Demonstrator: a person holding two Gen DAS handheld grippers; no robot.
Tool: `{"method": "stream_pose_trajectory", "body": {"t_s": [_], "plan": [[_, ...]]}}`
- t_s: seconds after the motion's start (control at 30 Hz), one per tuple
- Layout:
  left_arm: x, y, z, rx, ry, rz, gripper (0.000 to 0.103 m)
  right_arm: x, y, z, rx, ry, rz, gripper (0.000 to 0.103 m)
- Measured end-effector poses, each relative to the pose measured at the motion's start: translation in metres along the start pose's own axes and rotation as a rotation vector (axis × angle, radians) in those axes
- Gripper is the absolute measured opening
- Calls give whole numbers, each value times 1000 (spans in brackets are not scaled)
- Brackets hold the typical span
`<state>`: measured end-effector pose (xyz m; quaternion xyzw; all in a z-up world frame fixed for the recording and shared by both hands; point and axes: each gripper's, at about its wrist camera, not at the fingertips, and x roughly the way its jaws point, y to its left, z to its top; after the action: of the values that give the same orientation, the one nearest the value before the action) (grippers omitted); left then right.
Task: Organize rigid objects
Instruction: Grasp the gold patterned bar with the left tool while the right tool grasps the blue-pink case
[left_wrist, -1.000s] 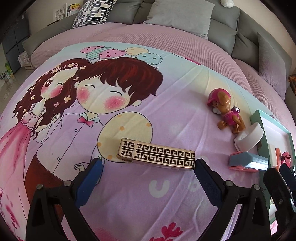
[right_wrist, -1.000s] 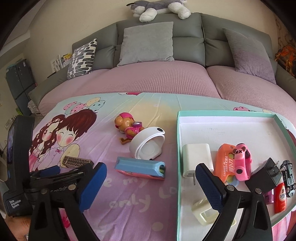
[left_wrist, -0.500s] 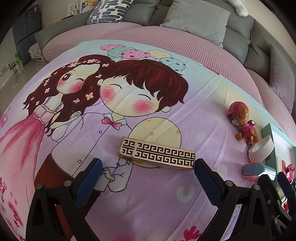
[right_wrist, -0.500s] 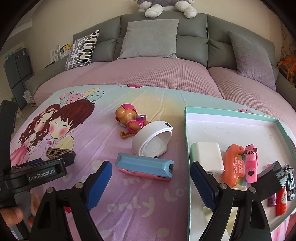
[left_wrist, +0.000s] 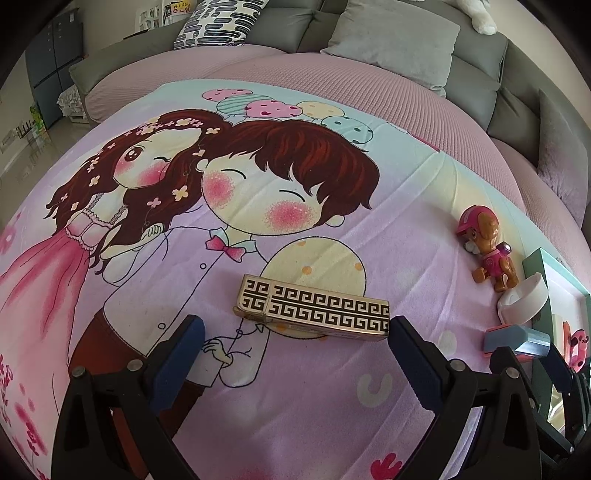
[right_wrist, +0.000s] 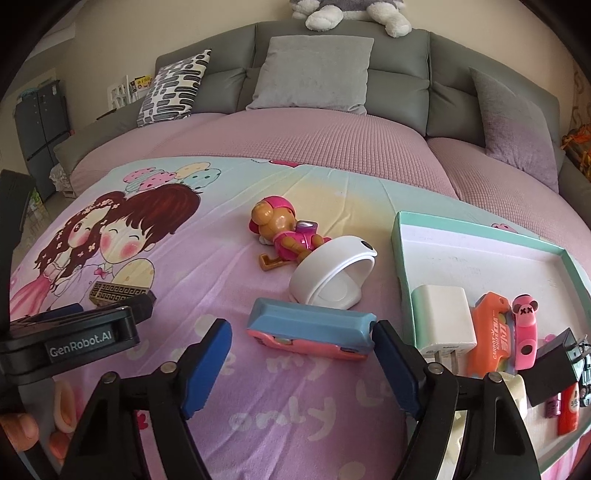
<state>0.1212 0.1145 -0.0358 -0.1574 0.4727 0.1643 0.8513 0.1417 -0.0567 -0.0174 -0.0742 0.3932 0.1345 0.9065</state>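
Right wrist view shows the right tongs (right_wrist: 301, 363), jaws just narrowing yet gripping nothing, straddling the blue-and-pink case (right_wrist: 310, 328) at lower centre on the bed, beside the tray (right_wrist: 480, 236); closing off-centre could skid it across the sheet.

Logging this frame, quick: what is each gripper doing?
Left gripper: open, empty, gold patterned box ahead.
Right gripper: open, just been closing, blue-pink case between jaws, ungripped.
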Motion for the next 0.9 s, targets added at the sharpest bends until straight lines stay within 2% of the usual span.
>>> {"method": "stream_pose_trajectory", "body": {"t_s": [0.23,0.43,0.47,0.57,0.7,0.9], "plan": [[4,-2,-1,19,-1,22,99,9,1,-1,11,23,-18,73],[7,-7,-3,44,-4,51,99,9,-1,-2,22,23,-16,72],[7,-8,-3,45,-6,52,96,8,-1,-2,24,22,-16,72],[4,-12,-3,55,-20,43,82,6,-3,-1,33,17,-16,72],[3,-14,-2,62,-17,29,82,1,-7,-1,45,11,-18,72],[-7,-17,-1,43,-32,-34,82,-18,-13,5,63,-31,-4,72]]}}
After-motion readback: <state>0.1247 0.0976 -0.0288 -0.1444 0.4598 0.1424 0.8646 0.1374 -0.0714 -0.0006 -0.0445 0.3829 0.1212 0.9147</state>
